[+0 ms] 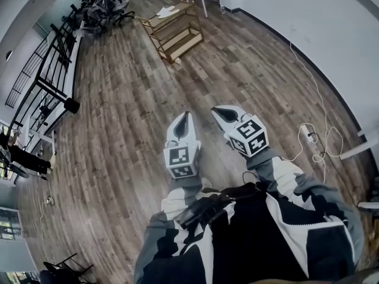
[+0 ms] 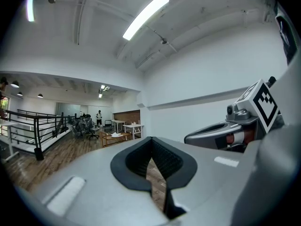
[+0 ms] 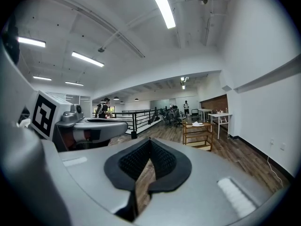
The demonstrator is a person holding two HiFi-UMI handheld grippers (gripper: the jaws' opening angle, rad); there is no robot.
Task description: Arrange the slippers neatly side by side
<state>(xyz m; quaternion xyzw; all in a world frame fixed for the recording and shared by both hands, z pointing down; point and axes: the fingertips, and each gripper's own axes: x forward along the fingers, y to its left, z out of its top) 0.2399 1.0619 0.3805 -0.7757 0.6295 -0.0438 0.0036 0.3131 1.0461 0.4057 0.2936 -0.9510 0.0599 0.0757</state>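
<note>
Faintly, white shape (image 1: pixel 167 10) atop shelf (image 1: pixel 185 40)

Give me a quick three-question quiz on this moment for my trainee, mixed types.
1. True or false: the left gripper is carrying a slipper.
2. Where does the wooden rack stand? A) between the two grippers B) far ahead of both grippers C) right under the left gripper
3. Fill in: the jaws of the right gripper are ___, with nothing between them.

Key: 1 false; 2 B; 3 shut
</note>
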